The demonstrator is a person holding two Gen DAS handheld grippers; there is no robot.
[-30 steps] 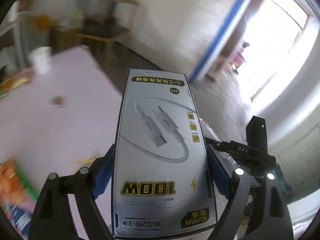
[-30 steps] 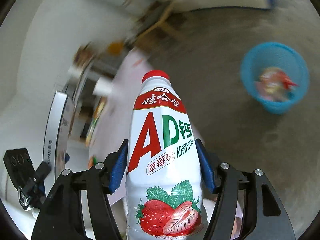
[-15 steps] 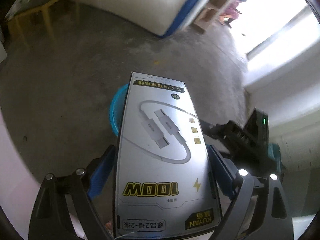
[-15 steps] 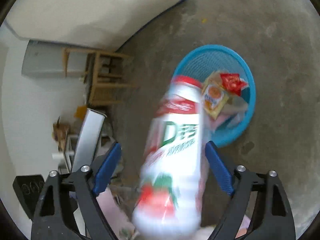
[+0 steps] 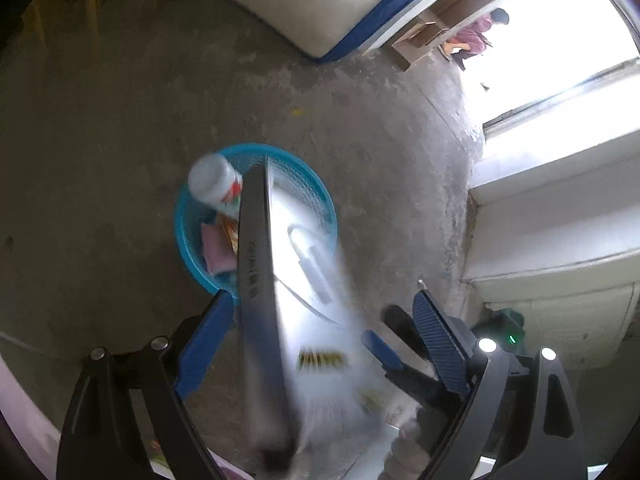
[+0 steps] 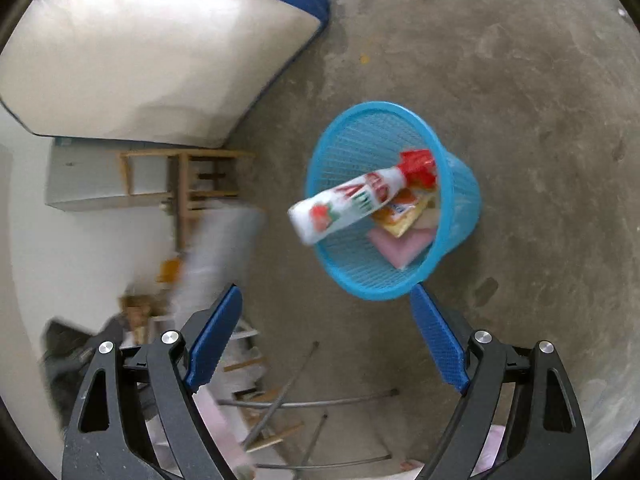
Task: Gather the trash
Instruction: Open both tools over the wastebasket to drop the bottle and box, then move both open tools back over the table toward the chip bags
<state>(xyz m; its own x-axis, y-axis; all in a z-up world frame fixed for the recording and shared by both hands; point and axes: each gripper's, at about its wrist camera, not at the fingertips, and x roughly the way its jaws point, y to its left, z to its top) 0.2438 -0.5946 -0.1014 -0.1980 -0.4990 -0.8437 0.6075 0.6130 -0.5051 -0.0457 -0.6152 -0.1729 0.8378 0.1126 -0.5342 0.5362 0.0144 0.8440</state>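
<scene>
Over the blue mesh basket (image 6: 464, 200) a strawberry AD drink bottle (image 6: 352, 204) falls free, its red cap pointing into the basket. My right gripper (image 6: 326, 296) is open and empty just short of the basket. In the left wrist view the same bottle (image 5: 212, 184) sits at the rim of the basket (image 5: 184, 240). The grey charging-cable box (image 5: 260, 280) is blurred and turned edge-on between the fingers of my left gripper (image 5: 324, 300), with a wide gap to the right pad. The left jaws stand open.
An orange snack wrapper (image 6: 400, 208) and a pink item (image 6: 400, 244) lie in the basket. A blue-edged mattress (image 6: 140, 60) leans at the back, near a wooden stool (image 6: 192, 184). Metal rods (image 6: 300, 400) lie on the concrete floor. A person (image 5: 476, 34) sits by the bright doorway.
Both grippers swung down over the basket. The right jaws opened and the bottle dropped out toward the basket. The box, gripped flat before, has twisted edge-on and come loose.
</scene>
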